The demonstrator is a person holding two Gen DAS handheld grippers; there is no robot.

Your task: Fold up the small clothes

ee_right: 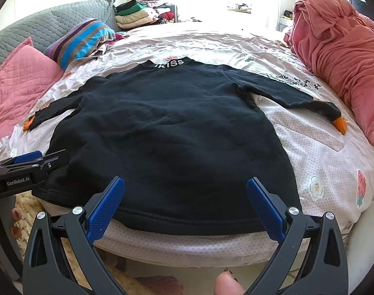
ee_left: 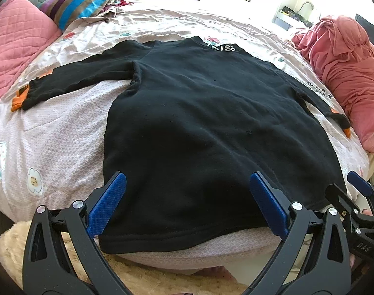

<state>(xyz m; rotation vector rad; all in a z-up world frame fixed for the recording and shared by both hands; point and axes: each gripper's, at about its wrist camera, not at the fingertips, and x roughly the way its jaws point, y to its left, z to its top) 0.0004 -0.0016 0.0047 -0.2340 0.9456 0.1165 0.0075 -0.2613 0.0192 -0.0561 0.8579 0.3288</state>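
A small black long-sleeved sweater (ee_left: 199,123) (ee_right: 167,132) lies flat on the bed, collar with white lettering at the far end, both sleeves spread out with orange cuffs (ee_left: 18,100) (ee_right: 340,123). Its hem reaches the near bed edge. My left gripper (ee_left: 187,186) hovers open over the hem's left part, blue pads (ee_left: 105,206) wide apart with nothing between them. My right gripper (ee_right: 185,191) is open above the hem's right part and also shows at the right edge of the left wrist view (ee_left: 353,191). The left gripper shows in the right wrist view (ee_right: 32,159).
The bed sheet (ee_left: 51,147) (ee_right: 322,152) is pale pink with flower prints. A pink quilted pillow (ee_left: 17,39) and a striped pillow (ee_left: 83,0) lie at the left. A heap of pink-red cloth (ee_right: 339,49) sits at the right. Folded clothes (ee_right: 142,14) are stacked far behind. A beige rug (ee_left: 27,245) lies below.
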